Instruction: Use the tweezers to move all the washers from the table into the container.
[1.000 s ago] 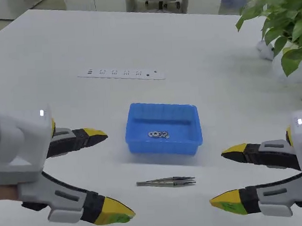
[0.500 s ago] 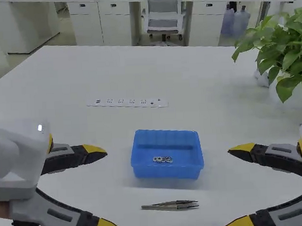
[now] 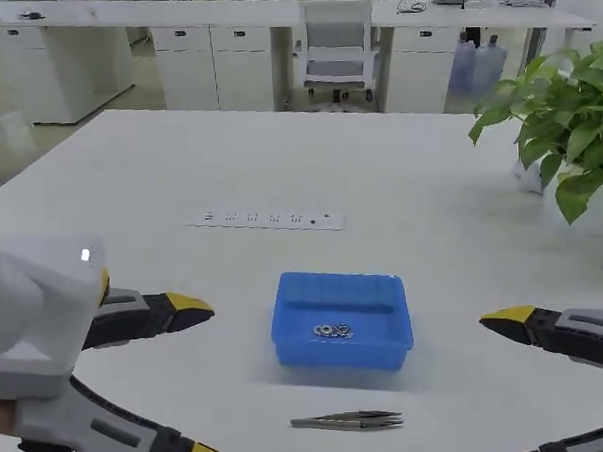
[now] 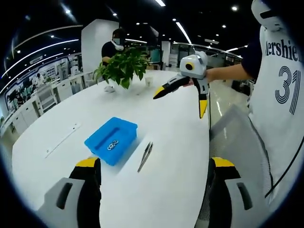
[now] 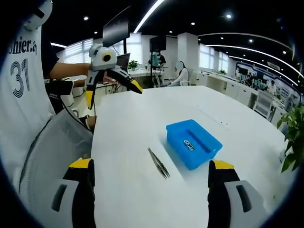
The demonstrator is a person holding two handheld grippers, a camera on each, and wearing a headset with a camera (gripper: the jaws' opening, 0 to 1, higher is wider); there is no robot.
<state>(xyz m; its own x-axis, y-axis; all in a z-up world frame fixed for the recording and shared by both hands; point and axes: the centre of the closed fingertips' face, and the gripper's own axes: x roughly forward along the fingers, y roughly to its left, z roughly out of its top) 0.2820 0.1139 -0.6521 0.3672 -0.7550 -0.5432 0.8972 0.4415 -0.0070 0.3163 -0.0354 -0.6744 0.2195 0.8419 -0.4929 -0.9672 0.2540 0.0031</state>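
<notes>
Yellow-tipped left tool and right tool hover level either side of tweezers, jaws wide apart.

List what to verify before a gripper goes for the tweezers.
1. Left gripper free: ok, fingers apart, holding nothing.
2. Right gripper free: ok, fingers apart, holding nothing.
3. Tweezers reachable: ok, lying flat on the table, on the person's side of the container, apart from it.
4. Container upright and open: ok.
5. Washers in container: ok, a small cluster lies on its floor.
6. Stray washers on the table: cannot tell, too small to rule out.
</notes>
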